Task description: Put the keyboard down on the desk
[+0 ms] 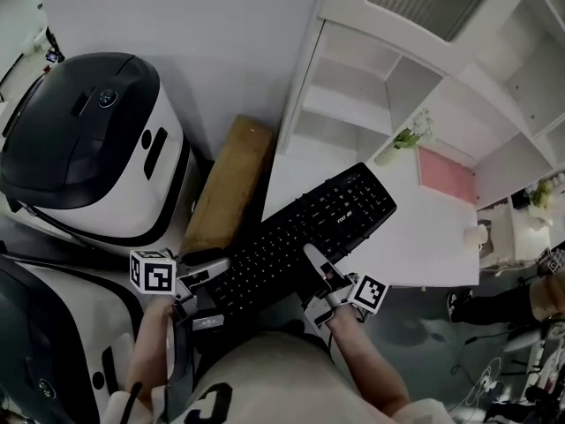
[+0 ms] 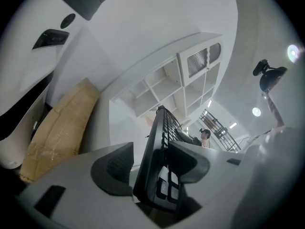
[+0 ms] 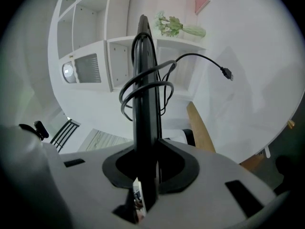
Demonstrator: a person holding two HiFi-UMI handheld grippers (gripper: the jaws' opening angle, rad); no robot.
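As the head view shows it, keyboard: the black full-size plastic keyboard (image 1: 300,241) lies slantwise, its far end over the white desk (image 1: 424,237) and its near end past the desk's front edge.
Head view, left gripper: the left gripper (image 1: 205,283) holds the keyboard end that lies off the desk.
Head view, right gripper: the right gripper (image 1: 320,272) holds the long side, also off the desk's front edge.
Head view, reason for hold: two separated grips probably keep the long board level and stop it twisting.
Head view, contact: this view does not show whether the far end touches the desk.
Left gripper view, jaws: clamped on the keyboard's end, with one pad on the key face and the other on the underside.
Left gripper view, added detail: the board is seen edge-on and reaches out over the desk. The flat brown cardboard piece (image 2: 62,128) leans beside the desk.
Right gripper view, jaws: clenched on the keyboard's thin edge.
Right gripper view, added detail: a black cable (image 3: 157,80) is looped round the board, and its plug (image 3: 226,73) hangs free above the desk. No other view shows this.
Task status (judgement): the keyboard is carried by both grippers and is not released onto the desk.
Risk (judgement): the loose plug could land under the board.
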